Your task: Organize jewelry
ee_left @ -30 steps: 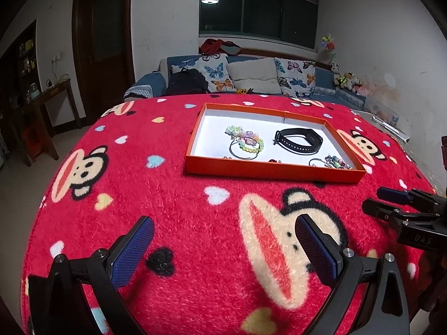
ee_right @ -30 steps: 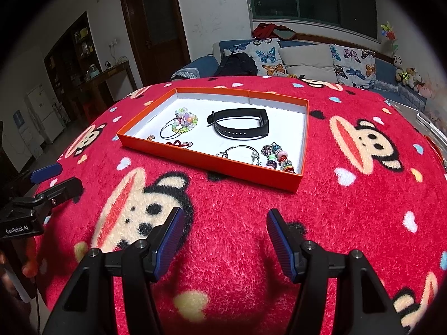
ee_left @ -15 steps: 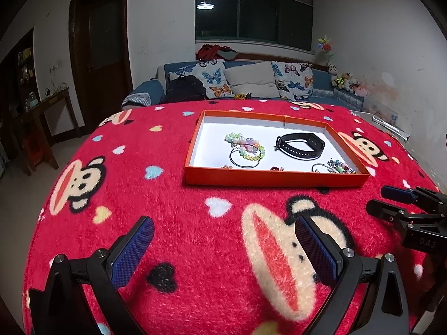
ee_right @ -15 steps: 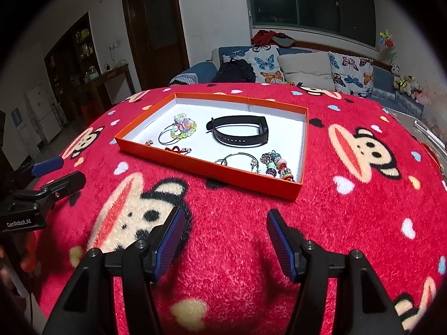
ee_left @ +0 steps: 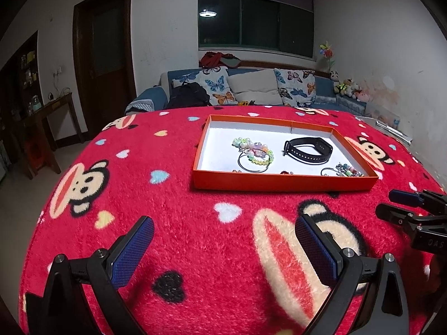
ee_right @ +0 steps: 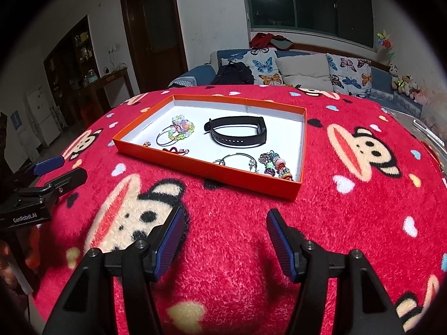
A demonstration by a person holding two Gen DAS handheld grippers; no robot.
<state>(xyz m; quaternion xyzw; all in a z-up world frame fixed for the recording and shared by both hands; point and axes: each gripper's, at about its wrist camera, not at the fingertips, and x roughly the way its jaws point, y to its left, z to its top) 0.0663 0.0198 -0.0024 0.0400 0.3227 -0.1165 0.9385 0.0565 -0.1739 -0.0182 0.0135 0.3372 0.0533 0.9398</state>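
An orange tray (ee_left: 282, 182) (ee_right: 206, 172) with a white floor lies on the red blanket. In it lie a black wristband (ee_left: 308, 150) (ee_right: 237, 134), a pastel bead bracelet on a wire hoop (ee_left: 255, 153) (ee_right: 178, 129), a charm bracelet with a ring (ee_left: 345, 169) (ee_right: 269, 163) and small red pieces (ee_right: 176, 150). My left gripper (ee_left: 223, 245) is open and empty, well short of the tray. My right gripper (ee_right: 225, 237) is open and empty, near the tray's front right corner. Each gripper shows at the edge of the other's view (ee_left: 405, 206) (ee_right: 56, 173).
The red monkey-print blanket (ee_left: 173, 212) covers the whole table. Behind it stands a blue sofa (ee_left: 251, 86) with butterfly cushions and a black bag. A dark door and a wooden side table (ee_left: 47, 111) are at the left.
Both wrist views have tilted up and drawn back a little, so the tray sits lower in frame. Both grippers stay open; the jewelry has not moved.
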